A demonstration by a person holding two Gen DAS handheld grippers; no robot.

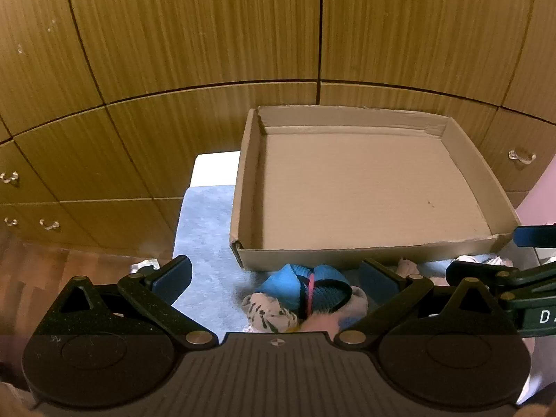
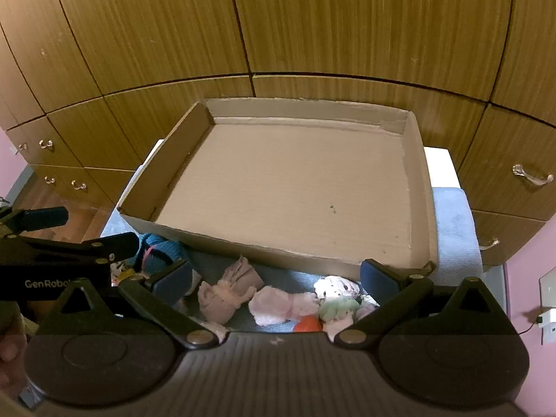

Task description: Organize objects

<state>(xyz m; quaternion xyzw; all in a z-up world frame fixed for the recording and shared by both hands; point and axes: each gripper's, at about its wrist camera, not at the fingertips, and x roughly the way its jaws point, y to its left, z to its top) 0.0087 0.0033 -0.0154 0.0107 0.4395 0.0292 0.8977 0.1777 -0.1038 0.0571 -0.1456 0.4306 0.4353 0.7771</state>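
Observation:
A shallow cardboard box (image 1: 361, 187) (image 2: 288, 187) lies with nothing in it on a blue-grey cloth. Before its near wall lies a row of rolled socks. My left gripper (image 1: 274, 276) hangs open over a blue bundle with a pink band (image 1: 309, 286) and a grey striped roll (image 1: 269, 311), touching neither. My right gripper (image 2: 276, 278) stands open above a beige roll (image 2: 227, 292), a pale pink one (image 2: 281, 305), a spotted white one (image 2: 335, 286), a green one (image 2: 338, 305) and an orange piece (image 2: 307, 325). The left gripper's fingers (image 2: 73, 239) show at the left of the right wrist view.
Wooden cupboard doors and drawers with metal handles (image 2: 531, 175) rise right behind the box. The blue-grey cloth (image 1: 205, 222) covers a white surface (image 2: 441, 166). Wood floor (image 1: 41, 278) lies to the left, a pink wall with a socket (image 2: 549, 292) to the right.

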